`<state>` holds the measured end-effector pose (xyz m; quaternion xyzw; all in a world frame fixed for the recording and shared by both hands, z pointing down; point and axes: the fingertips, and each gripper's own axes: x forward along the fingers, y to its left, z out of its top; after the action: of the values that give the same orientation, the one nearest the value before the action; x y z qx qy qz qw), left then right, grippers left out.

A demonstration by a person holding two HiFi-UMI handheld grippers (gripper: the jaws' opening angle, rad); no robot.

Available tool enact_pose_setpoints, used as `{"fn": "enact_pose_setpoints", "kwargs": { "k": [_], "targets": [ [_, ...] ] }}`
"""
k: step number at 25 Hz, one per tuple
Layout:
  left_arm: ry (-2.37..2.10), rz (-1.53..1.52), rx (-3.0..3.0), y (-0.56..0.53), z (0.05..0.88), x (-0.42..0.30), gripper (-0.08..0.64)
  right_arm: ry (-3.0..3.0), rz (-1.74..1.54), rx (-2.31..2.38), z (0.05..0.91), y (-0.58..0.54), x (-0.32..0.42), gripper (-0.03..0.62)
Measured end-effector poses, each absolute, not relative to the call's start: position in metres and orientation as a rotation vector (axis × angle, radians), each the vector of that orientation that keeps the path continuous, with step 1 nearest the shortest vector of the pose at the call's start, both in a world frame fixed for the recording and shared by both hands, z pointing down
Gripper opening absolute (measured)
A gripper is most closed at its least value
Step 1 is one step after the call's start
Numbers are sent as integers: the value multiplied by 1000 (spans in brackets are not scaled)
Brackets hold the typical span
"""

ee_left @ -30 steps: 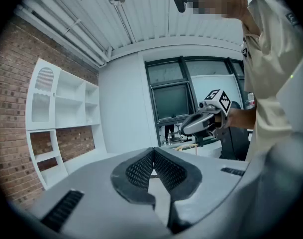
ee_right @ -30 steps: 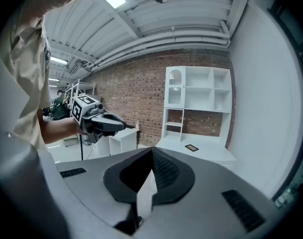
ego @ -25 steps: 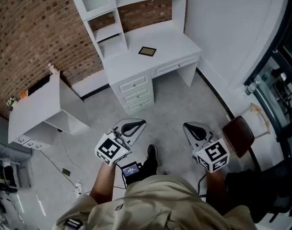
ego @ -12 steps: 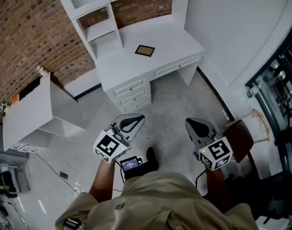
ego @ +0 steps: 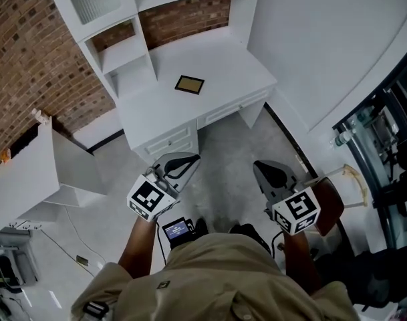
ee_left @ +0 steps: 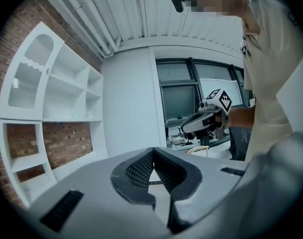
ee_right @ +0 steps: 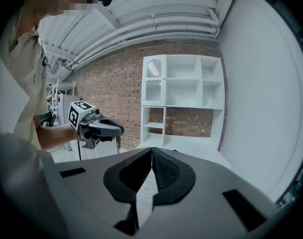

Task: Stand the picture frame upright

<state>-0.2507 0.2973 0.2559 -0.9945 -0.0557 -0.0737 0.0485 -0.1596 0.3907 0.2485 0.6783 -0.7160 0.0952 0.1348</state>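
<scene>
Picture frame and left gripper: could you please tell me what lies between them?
Head view: only the desk's bare top and drawer fronts separate left gripper from picture frame.

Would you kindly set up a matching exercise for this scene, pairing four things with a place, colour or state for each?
Things:
1. picture frame
2. left gripper
3. chair
4. desk

Place, colour or state:
A. white
B. lying flat on the desk top
C. brown, at the right of the head view
D. shut, with nothing between its jaws

Right pairs: 1-B, 2-D, 3-C, 4-A.
</scene>
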Motion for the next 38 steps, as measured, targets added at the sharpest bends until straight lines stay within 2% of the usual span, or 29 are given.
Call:
{"fn": "enact_pose_setpoints", "kwargs": {
  "k": [22, 27, 38],
  "targets": [
    [181, -389, -3045, 212, 273, -16, 8, -2315, 328, 1748, 275, 284, 98, 3],
    [254, -446, -3043, 196, 280, 3, 8, -2375, 358, 1699, 282, 259, 123, 3],
    [351, -418, -3086, 97, 296, 3, 8, -2369, 358, 1615, 290, 159, 129, 3]
  ]
}}
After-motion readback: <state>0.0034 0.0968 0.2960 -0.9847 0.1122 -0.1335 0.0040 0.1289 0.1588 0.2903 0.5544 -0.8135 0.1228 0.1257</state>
